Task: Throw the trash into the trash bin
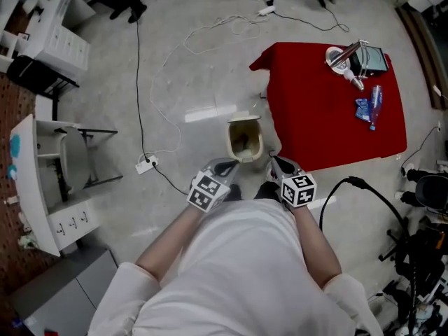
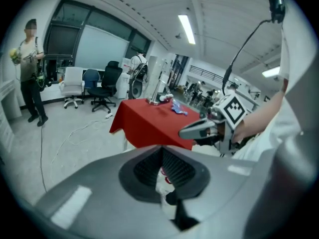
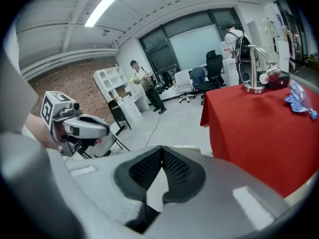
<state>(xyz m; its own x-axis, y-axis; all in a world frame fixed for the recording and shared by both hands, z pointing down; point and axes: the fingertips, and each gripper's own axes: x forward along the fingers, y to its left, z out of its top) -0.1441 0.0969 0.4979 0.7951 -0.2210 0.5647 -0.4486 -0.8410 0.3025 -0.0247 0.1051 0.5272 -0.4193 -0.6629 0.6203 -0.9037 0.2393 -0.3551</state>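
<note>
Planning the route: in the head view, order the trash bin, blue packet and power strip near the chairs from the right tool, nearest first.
1. trash bin, floor, just ahead of the right tool.
2. blue packet, on the red table, right.
3. power strip, floor, far ahead.

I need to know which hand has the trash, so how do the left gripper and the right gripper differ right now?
The left gripper is shut on a white wrapper with red print; the right gripper is shut on nothing. In the head view the left gripper sits farther from the red table than the right gripper. Both are closed and hover near the trash bin.
</note>
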